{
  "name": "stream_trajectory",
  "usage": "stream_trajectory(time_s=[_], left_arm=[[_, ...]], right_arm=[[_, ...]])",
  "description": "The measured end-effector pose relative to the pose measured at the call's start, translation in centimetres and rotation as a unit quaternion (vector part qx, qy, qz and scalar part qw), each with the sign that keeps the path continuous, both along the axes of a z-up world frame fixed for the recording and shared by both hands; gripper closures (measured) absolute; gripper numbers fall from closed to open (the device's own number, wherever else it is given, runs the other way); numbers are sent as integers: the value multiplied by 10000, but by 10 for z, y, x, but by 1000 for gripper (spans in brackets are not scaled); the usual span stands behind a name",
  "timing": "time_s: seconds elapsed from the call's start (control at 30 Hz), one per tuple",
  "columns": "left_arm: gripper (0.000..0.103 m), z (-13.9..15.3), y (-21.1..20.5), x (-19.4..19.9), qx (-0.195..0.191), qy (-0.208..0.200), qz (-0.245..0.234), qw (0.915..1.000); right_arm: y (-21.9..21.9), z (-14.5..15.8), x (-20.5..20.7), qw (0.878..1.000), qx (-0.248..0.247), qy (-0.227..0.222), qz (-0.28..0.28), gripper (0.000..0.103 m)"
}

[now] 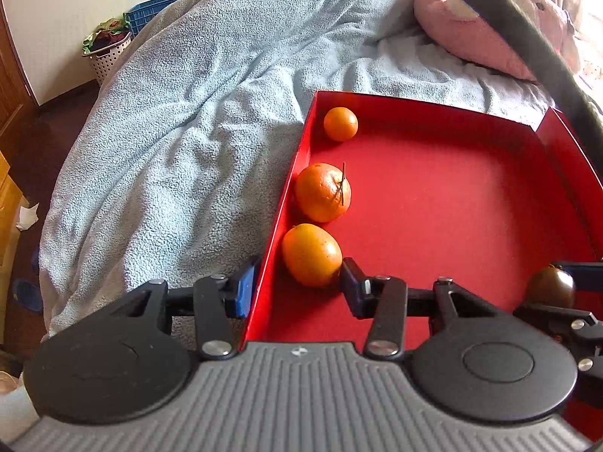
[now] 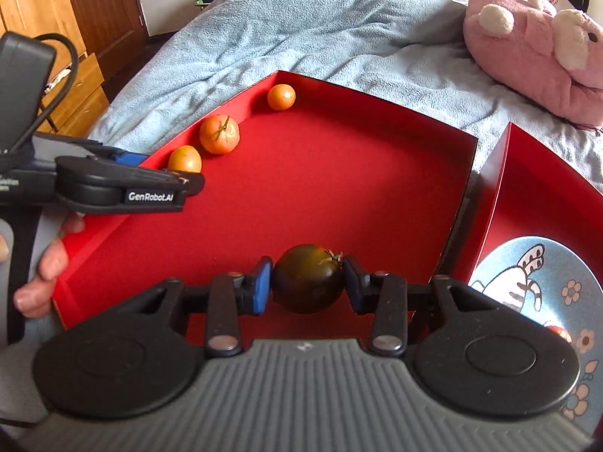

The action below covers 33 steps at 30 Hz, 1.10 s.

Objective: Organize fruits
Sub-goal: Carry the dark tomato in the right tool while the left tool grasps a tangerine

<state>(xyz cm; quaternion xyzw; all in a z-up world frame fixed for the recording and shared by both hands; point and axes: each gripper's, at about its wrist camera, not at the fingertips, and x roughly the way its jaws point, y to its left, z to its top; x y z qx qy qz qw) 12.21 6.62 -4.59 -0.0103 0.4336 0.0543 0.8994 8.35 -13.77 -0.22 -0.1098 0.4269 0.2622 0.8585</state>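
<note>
A red tray (image 1: 433, 203) lies on the bed with three orange fruits along its left wall: a small one (image 1: 340, 123) at the far corner, a stemmed one (image 1: 323, 192) in the middle, and a near one (image 1: 311, 255). My left gripper (image 1: 297, 290) is open, straddling the tray's left wall, with its right finger touching the near orange. My right gripper (image 2: 307, 280) is shut on a dark tomato (image 2: 308, 278), held low over the tray's near part (image 2: 339, 173). The tomato also shows in the left wrist view (image 1: 551, 287).
A second red tray (image 2: 527, 203) at the right holds a blue patterned plate (image 2: 535, 275). A pink plush toy (image 2: 535, 45) lies at the back right on the blue blanket (image 1: 211, 113). A laundry basket (image 1: 107, 52) and wooden furniture (image 2: 45, 11) stand at the left.
</note>
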Motion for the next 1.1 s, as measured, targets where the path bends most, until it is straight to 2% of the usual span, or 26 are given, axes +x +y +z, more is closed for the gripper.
stream_trajectory(time_s=[0.27,0.5,0.6,0.73,0.83,1.1], left_arm=[[53,2,-3,-6,149,36,22,9999],[59,15,8,-22,-221,-41,154,9996],[59,19,7,-28,-182,-45,129,9997],[57,18,-1,-31,25,-3,56,10000],[50,16,-4,-28,63,29,-23,10000],[49,9,-6,-7,146,142,-153,9997]], right_arm=[[-7,6,-9,9999,126,-65,41,60],[-19,13,-19,9996,223,-154,12,60],[-24,14,-23,9995,272,-177,-43,60],[-28,15,-28,9993,336,-169,-91,60],[-30,18,-31,9991,372,-207,-91,60],[-36,19,-32,9987,429,-193,-199,60]])
